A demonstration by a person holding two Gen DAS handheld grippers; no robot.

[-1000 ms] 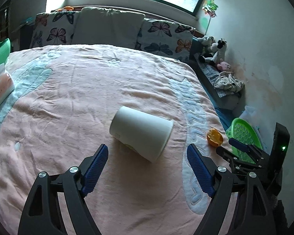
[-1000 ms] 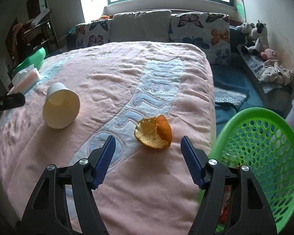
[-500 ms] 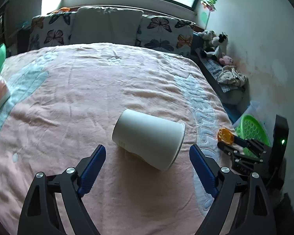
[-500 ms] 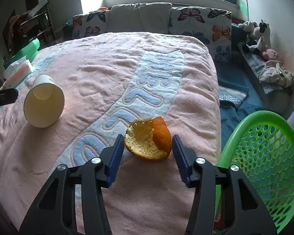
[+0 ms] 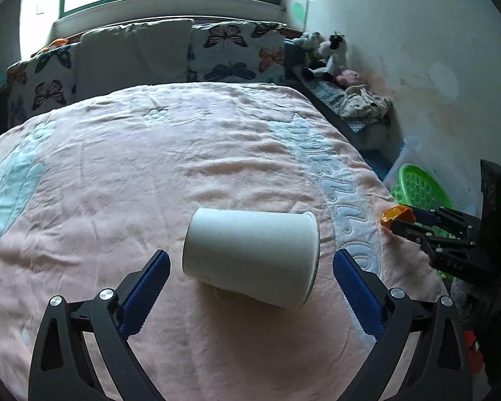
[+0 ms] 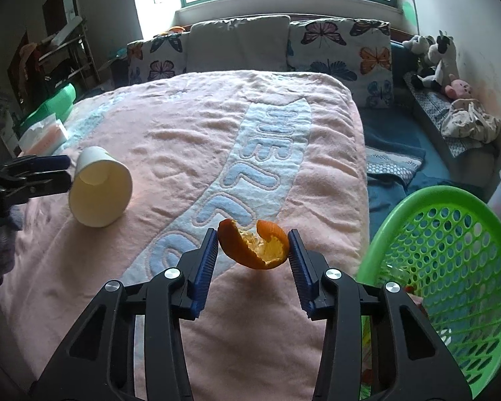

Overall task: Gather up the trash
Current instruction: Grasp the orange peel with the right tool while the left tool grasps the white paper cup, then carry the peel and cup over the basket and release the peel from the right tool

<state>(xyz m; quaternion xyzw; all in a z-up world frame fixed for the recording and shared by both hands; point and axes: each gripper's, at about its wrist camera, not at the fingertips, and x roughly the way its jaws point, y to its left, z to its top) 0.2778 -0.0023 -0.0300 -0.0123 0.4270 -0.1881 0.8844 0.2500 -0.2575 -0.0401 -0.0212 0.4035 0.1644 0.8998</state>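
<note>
1. Blue-padded right gripper (image 6: 253, 250) is clamped on the orange peel (image 6: 254, 247); its jaws have just been closing, and both pads now touch the peel's sides. The peel hangs lifted just above the pink blanket (image 6: 190, 127), casting a shadow below.
2. Left gripper (image 5: 250, 277) is released; its jaws have just been opening and stand wide, with no pad contact. The white paper cup (image 5: 250, 254) lies on its side between the fingers, clear of both.
3. Cup orientation: in the left wrist view the rim points right and the base left. The right wrist view (image 6: 100, 190) looks straight into its open mouth; the inside looks empty.
4. Only the right wrist view shows the green perforated basket (image 6: 451, 267) up close. It sits off the bed's right edge, just beside the right gripper, with some items at the bottom, too small to identify.
5. The left wrist view shows just a slice of that basket (image 5: 417, 190) behind the right gripper (image 5: 397, 220), plus the peel (image 5: 395, 215) at its tips.
6. The right wrist view catches the left gripper's fingers (image 6: 50, 163) at the cup's base end, and a tissue pack (image 6: 46, 133) at the bed's far left edge.
7. Both views: butterfly pillows (image 6: 337, 46) at the head of the bed, and plush toys (image 5: 327, 53) along the right wall.
</note>
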